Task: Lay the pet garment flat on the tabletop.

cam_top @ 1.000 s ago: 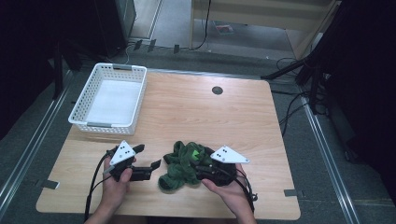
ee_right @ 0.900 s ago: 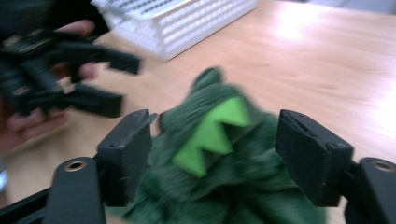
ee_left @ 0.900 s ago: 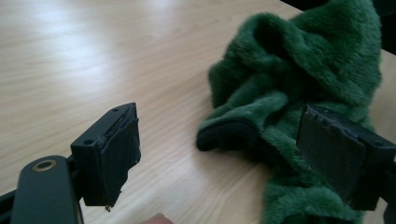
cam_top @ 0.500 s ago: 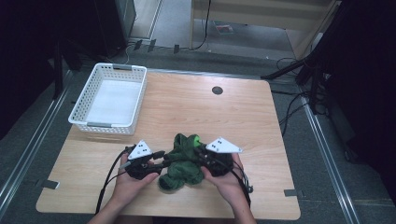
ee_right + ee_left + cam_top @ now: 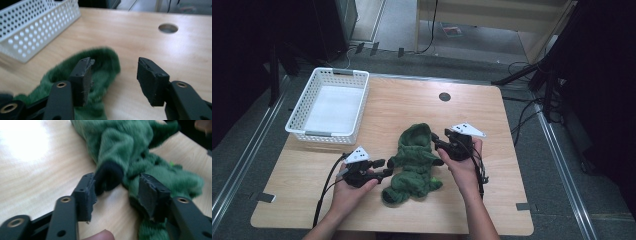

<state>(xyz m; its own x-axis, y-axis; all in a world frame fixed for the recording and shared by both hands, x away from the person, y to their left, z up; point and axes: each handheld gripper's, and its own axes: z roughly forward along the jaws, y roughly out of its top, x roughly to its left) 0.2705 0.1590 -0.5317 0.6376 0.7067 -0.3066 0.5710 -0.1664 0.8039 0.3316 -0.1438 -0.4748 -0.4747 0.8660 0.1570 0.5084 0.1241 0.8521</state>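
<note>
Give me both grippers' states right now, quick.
Left gripper: open, jaws either side of the green plush toy's black tip, not clamped.
Right gripper: open, holding nothing.

Lab: cabled floor (image 5: 522, 107), rig rails (image 5: 239, 165)

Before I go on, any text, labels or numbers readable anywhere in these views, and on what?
None can be read.
White basket: no label or print visible.
Green plush cloth: no tag with writing in view.
Left gripper and right gripper: grey plates and black jaws bear no markings.
Small reddish item on the floor beyond the table: too small and blurred to read.
</note>
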